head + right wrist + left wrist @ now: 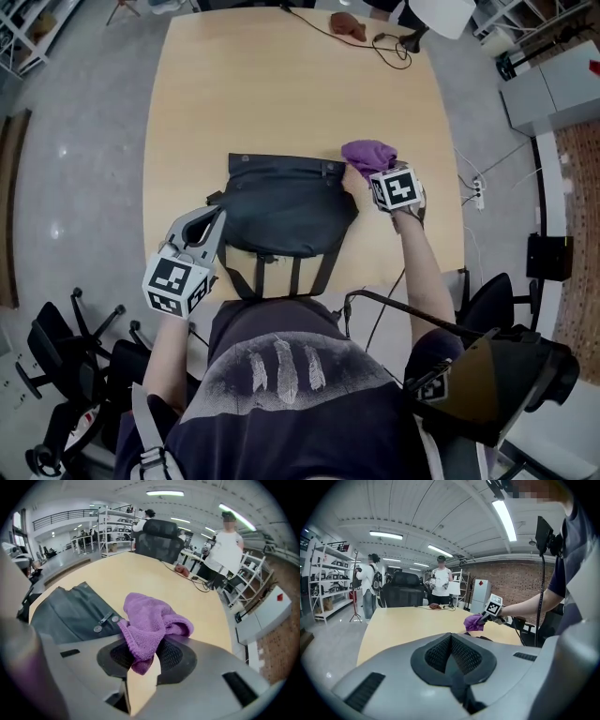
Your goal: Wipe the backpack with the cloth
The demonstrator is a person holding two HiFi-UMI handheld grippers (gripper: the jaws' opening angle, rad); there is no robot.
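Your left gripper (214, 225), jaws together with nothing seen between them, sits at the lower left edge of the backpack (281, 211). It lies flat on the table (281, 84), long axis running left to right. Your right gripper (367, 174) pinches the purple cloth (367, 154) at its upper right corner; the surface to wipe lies leftward, nearer this hand.
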